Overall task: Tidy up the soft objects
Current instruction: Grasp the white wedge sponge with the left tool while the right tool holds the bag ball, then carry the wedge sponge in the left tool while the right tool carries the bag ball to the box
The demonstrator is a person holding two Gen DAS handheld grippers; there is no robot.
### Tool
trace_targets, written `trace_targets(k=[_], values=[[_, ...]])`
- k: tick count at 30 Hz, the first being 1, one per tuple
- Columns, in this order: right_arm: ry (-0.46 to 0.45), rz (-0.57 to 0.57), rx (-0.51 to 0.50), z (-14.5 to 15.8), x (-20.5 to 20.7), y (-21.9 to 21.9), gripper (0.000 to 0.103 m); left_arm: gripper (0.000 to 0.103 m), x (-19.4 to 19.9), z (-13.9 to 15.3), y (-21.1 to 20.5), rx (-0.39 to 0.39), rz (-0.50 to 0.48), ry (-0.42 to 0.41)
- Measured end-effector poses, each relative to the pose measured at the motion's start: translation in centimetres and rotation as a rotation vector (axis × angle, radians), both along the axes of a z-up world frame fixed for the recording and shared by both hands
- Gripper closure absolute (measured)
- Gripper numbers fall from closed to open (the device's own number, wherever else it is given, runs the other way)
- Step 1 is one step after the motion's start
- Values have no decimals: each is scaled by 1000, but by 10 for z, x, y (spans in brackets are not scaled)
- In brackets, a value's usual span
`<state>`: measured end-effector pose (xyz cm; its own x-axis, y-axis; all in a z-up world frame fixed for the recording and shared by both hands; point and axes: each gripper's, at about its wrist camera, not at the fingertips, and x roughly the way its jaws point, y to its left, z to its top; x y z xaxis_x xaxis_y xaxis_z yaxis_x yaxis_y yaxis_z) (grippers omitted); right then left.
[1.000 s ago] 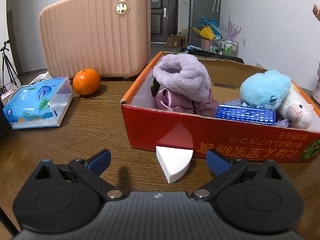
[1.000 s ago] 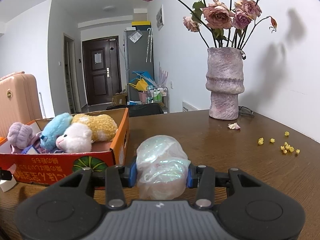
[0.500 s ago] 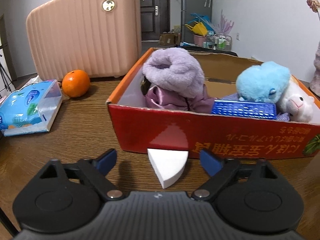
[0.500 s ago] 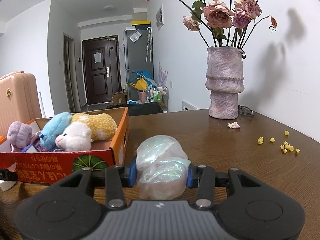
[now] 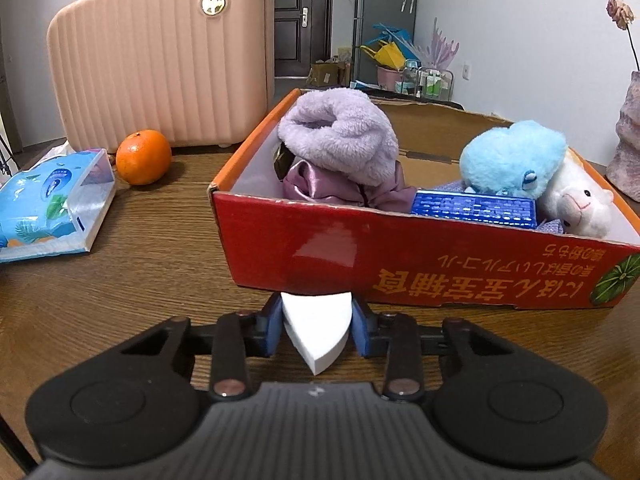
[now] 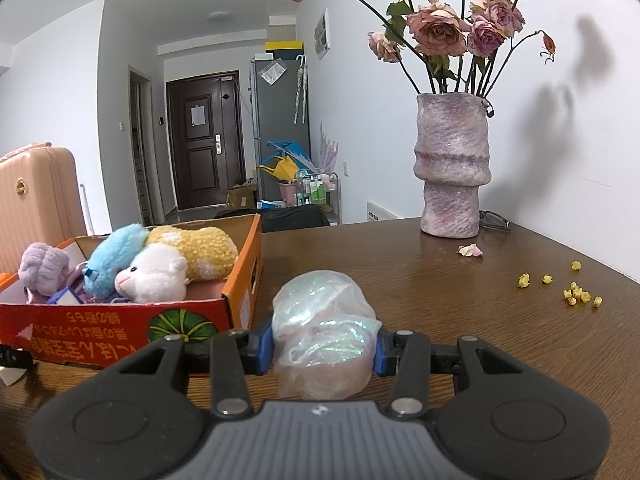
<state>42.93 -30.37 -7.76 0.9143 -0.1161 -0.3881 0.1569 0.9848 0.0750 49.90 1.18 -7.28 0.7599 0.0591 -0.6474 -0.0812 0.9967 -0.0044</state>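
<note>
**A:** Just in front of the red cardboard box (image 5: pixel 420 256), on the tabletop (image 5: pixel 152 256), your left hand-held gripper (image 5: pixel 316 326) is closing on the white sponge wedge (image 5: pixel 316 330); its blue pads are already against the two flat sides.

**B:** And the other one?

**A:** Your right hand-held gripper (image 6: pixel 322 350) is pinching the iridescent plastic bundle (image 6: pixel 323 332) across its middle, low over the tabletop, just right of the box's corner.

**B:** How will they handle?

**A:** Both look very light. The wedge is foam, so I'd judge it squashes easily; you have it by the broad end, which looks the better hold, since the pointed tip would probably slip out. The bundle is crinkly film, likely slick and springy, so keep the pinch through its bulk, not on a loose fold.

**B:** Room in the box?

**A:** The purple fleece (image 5: pixel 340 136) and plush toys (image 5: pixel 516 160) fill much of it; bare floor shows behind them.
</note>
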Motion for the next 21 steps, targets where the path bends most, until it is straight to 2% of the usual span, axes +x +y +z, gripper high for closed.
trace_targets(k=[12,21], values=[[-35,23,-8,4,-9,8,59,69,-31,12,5,-29,-12,-59],[-93,83,-32,9,-29,28,59,69,-63,29,5,-37,-43,-146]])
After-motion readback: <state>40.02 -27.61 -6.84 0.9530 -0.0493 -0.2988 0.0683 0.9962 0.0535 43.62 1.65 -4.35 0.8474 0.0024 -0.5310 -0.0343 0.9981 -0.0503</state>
